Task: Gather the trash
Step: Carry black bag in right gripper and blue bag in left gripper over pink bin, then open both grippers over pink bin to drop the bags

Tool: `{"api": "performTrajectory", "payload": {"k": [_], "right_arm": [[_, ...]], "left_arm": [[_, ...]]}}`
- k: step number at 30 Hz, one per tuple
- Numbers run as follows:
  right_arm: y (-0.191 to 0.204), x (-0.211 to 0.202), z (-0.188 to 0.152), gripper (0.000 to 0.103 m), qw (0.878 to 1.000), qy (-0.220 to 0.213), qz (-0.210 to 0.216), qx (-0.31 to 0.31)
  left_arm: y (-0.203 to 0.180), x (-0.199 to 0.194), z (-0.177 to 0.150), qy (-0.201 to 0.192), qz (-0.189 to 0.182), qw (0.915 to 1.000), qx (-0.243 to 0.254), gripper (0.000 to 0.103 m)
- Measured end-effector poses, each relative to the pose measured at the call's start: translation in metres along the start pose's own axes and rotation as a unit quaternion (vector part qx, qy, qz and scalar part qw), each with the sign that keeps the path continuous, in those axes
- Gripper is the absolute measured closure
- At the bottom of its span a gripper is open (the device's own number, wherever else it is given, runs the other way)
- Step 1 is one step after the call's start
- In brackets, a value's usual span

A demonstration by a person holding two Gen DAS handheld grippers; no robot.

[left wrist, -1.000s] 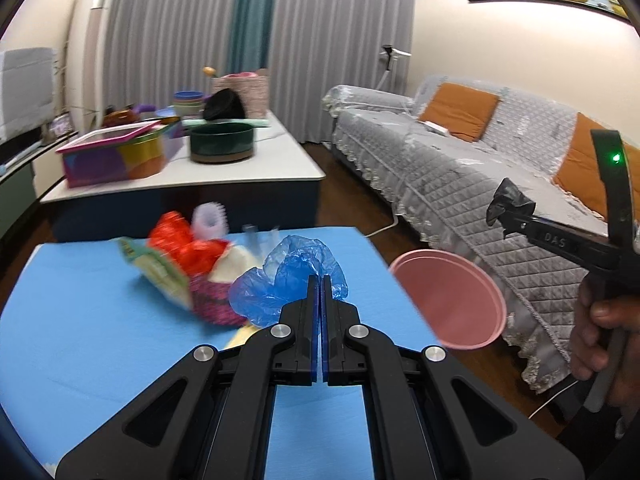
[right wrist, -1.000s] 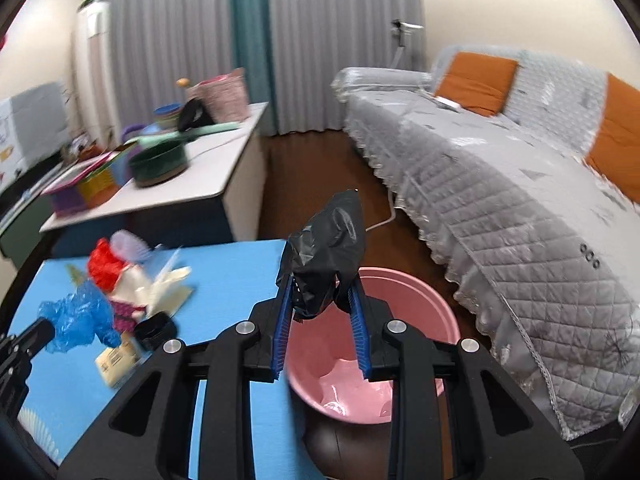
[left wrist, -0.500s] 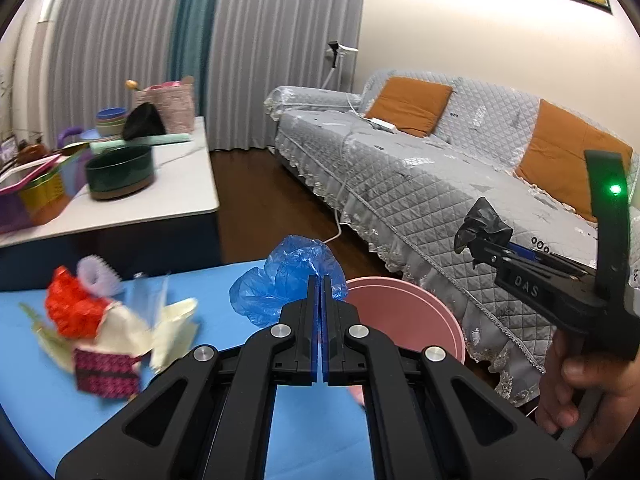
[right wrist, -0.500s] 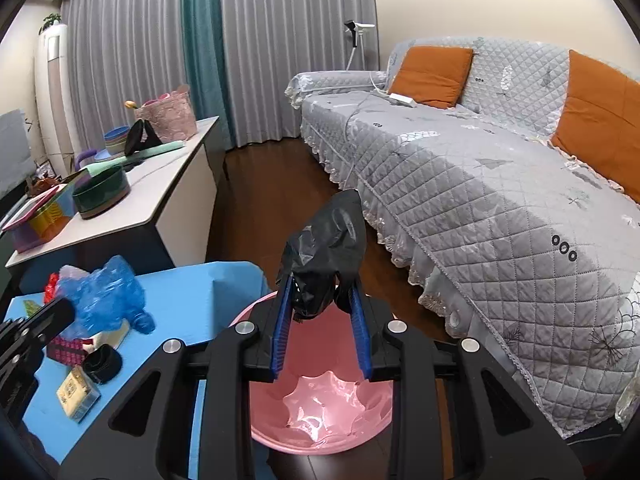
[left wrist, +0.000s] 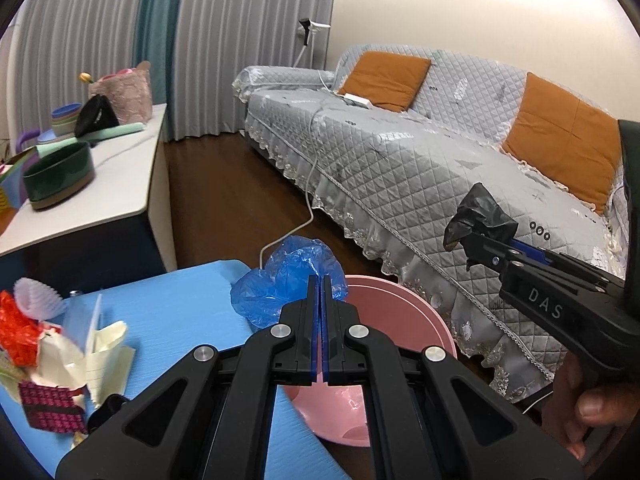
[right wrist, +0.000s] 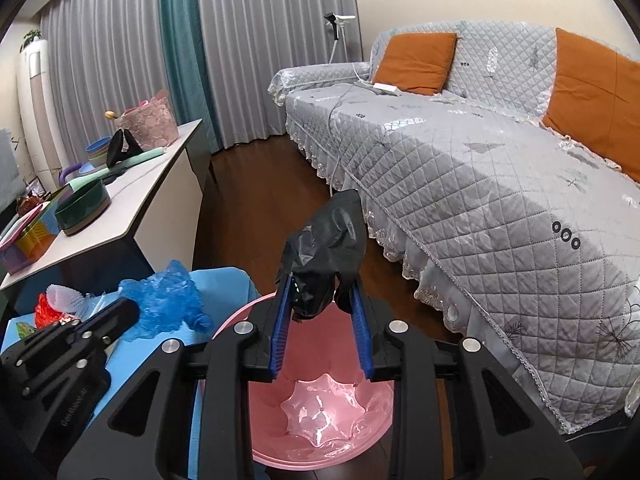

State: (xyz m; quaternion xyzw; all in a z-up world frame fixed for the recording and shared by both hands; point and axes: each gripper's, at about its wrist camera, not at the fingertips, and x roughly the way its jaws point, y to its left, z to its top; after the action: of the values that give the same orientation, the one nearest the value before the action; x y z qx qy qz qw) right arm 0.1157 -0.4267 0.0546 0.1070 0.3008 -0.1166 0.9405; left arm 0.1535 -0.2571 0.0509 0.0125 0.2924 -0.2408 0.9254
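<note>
My left gripper (left wrist: 319, 280) is shut on a crumpled blue plastic bag (left wrist: 286, 280) at the right edge of the blue table (left wrist: 180, 312), beside the pink bin (left wrist: 396, 320). Over that pink bin (right wrist: 320, 432) my right gripper (right wrist: 322, 296) is shut on a crumpled black plastic bag (right wrist: 328, 248); a clear pink liner lies at the bin's bottom. In the left wrist view the right gripper (left wrist: 460, 240) with the black bag (left wrist: 484, 216) hangs to the right, a hand below it. More trash (left wrist: 52, 352) lies on the table: red wrapper, cream paper, a patterned packet.
A grey quilted sofa (right wrist: 480, 168) with orange cushions runs along the right. A white cable (left wrist: 308, 184) trails from it to the dark wood floor. A white side table (right wrist: 132, 208) at the left carries a green bowl, boxes and a pink basket. Curtains hang behind.
My left gripper has carried the blue bag rightward from over the trash pile to the table's edge by the bin. The right gripper with the black bag has moved over the bin.
</note>
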Motion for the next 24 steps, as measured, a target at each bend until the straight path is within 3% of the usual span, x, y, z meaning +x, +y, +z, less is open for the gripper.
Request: {"api": "performTrajectory", "payload": {"k": [24], "right_arm": [[-0.006, 0.012, -0.001, 0.069, 1.000, 0.017, -0.004, 0.017]], "left_arm": [[-0.005, 0.026, 0.006, 0.023, -0.014, 0.9996, 0.000, 0.102]]}}
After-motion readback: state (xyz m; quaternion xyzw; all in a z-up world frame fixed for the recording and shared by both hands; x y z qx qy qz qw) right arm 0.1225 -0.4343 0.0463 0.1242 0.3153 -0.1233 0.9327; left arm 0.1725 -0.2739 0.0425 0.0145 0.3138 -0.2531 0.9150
